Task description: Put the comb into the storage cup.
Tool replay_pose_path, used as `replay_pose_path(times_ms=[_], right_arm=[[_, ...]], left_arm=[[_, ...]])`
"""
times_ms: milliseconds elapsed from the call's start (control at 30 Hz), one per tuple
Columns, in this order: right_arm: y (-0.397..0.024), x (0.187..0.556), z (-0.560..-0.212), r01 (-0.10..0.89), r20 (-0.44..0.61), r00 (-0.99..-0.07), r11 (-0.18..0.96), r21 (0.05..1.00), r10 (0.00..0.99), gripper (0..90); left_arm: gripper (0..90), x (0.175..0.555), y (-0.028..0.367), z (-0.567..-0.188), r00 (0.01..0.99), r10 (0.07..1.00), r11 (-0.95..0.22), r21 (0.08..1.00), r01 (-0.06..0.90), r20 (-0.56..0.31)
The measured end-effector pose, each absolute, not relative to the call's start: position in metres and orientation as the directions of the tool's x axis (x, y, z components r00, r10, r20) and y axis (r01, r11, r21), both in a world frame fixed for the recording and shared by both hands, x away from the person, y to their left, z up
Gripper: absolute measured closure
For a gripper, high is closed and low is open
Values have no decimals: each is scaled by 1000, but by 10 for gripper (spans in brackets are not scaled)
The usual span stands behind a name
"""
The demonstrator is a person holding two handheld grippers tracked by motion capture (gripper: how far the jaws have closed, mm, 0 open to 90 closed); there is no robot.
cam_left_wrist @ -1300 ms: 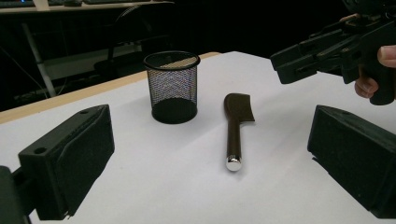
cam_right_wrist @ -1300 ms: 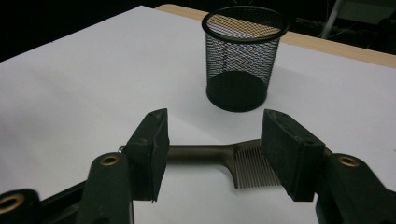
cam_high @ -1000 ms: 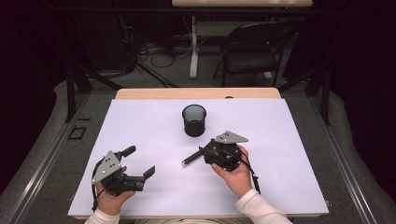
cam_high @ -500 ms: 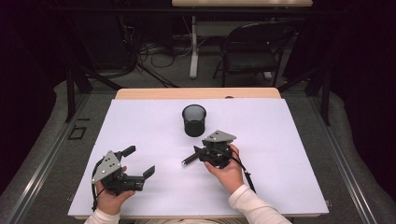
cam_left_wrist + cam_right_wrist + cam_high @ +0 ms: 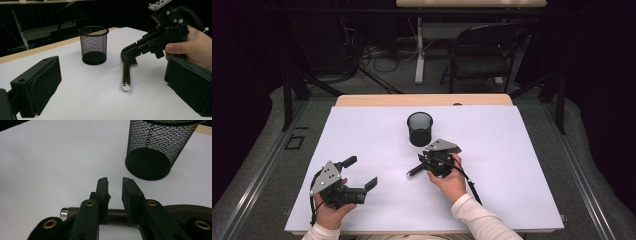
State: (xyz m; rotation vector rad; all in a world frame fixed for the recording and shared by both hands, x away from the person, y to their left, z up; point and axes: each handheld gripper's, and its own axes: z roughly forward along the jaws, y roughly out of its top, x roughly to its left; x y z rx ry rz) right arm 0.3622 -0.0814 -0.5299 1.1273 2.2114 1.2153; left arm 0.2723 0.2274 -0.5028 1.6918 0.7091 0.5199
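A dark brown pen [image 5: 125,72] with a silver tip lies flat on the white table [image 5: 532,165].

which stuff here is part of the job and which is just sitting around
In the job:
- dark pen, lying between the right gripper fingers, which have just been closing
- black mesh cup, upright just beyond

Just about:
- left gripper, open, over bare white table cover
- folding chair behind the table

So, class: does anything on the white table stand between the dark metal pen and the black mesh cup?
Nothing visible does. Bare white table separates the dark metal pen, lying between the right claw jaws, from the black mesh cup.
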Motion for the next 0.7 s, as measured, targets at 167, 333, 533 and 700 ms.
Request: replay_pose_path(times_ms=[167, 333, 533, 700], right_arm=[[-75, 366, -536, 475, 47, -623, 329, 816, 781, 829], [-72, 368, -538, 490, 44, -621, 344, 801, 782, 867], [-68, 372, -543, 509, 38, -613, 358, 783, 789, 900], [-67, 377, -547, 531, 52, -600, 348, 772, 799, 900]], left_arm=[[9, 273, 228, -503, 719, 694, -144, 973, 183, -33], [10, 273, 227, -503, 717, 696, -144, 972, 185, -34], [10, 273, 228, -504, 718, 696, -145, 972, 186, -34], [13, 274, 228, -504, 715, 698, -145, 971, 192, -37]])
